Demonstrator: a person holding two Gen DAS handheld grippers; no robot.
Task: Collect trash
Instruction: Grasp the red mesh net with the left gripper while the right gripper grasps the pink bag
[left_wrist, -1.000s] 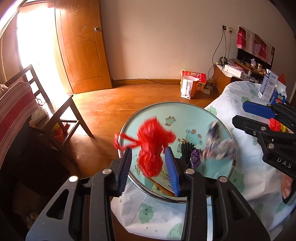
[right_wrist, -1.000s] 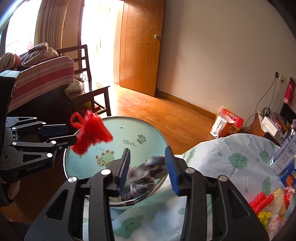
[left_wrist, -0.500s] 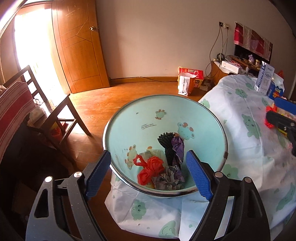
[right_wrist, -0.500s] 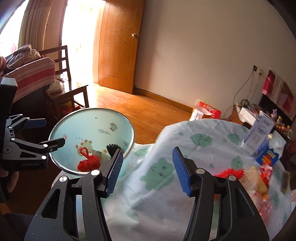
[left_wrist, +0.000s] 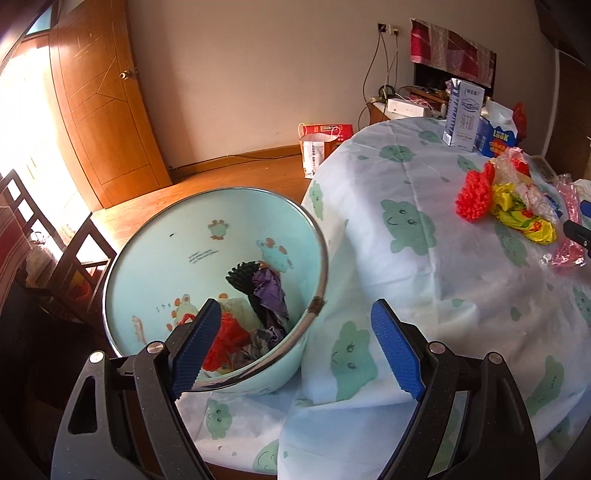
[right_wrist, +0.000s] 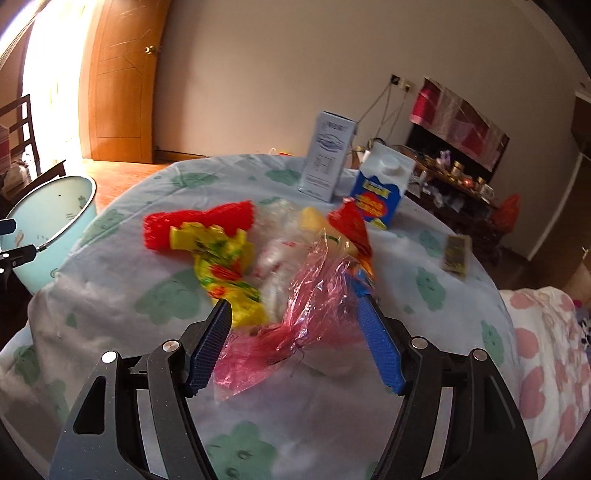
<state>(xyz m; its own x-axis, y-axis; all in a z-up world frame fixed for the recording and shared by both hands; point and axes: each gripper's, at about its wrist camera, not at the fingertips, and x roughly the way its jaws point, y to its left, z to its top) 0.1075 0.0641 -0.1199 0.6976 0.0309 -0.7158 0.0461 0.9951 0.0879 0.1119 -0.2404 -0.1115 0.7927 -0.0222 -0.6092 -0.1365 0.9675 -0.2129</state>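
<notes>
Left gripper (left_wrist: 297, 347): jaws spread wide with nothing between the pads, hanging over the near rim of the bin and the table's edge
Right gripper (right_wrist: 293, 345): jaws have just been opening; they stand apart around the pink cellophane (right_wrist: 295, 325), pads not pressing it
Bin (left_wrist: 147, 258): pale blue with a metal rim, standing beside the table; red, grey, purple and black trash lies at its bottom
Trash on table: red mesh (right_wrist: 199, 221), yellow wrapper (right_wrist: 221, 273) and clear plastic (right_wrist: 275, 254) lie bunched together on the cloud-print cloth (right_wrist: 166, 295)
Behind the pile: a tall box (right_wrist: 327, 158) and a blue carton (right_wrist: 382, 188), both upright
</notes>
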